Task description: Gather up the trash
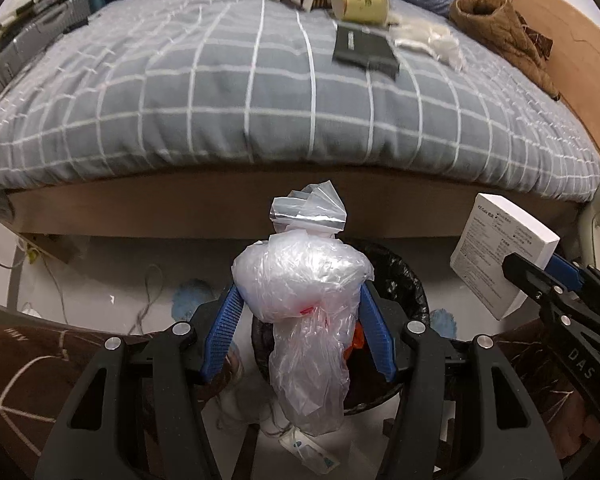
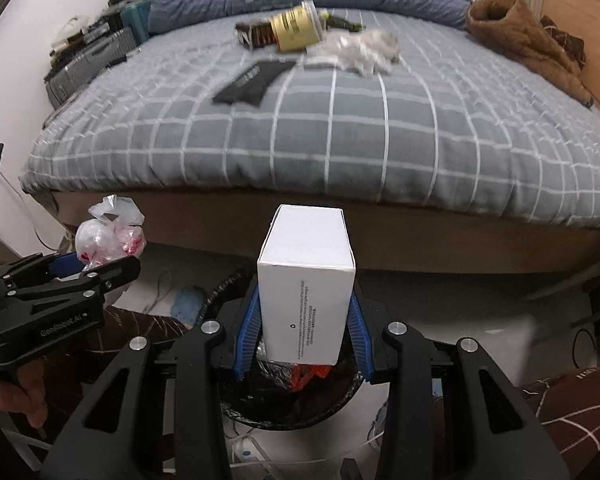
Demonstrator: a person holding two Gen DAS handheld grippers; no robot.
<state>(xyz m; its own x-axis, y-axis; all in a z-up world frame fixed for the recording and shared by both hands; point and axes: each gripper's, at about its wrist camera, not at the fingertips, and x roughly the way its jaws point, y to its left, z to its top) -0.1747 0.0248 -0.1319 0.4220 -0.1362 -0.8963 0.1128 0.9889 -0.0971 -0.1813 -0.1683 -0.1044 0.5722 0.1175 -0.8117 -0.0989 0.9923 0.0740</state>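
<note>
Trash fills both grippers: a clear plastic bag, knotted and crumpled, stands with its long axis running away from the camera, its twisted neck pointing toward the bed, and a white box stands the same way, long axis along the fingers, its printed face toward the lens. Below both sits a round bin lined with black plastic, with orange scraps lying inside it. The left gripper is clamped on the bag, its blue pads pressing the bulging sides, jaws partly apart around the bulk. The right gripper is clamped on the box, blue pads flat against its two side faces. Both loads hang over the bin's mouth. Beyond, the checked grey bedcover carries a dark flat packet, a yellow cup on its side, a crumpled clear wrapper and a brown garment.
</note>
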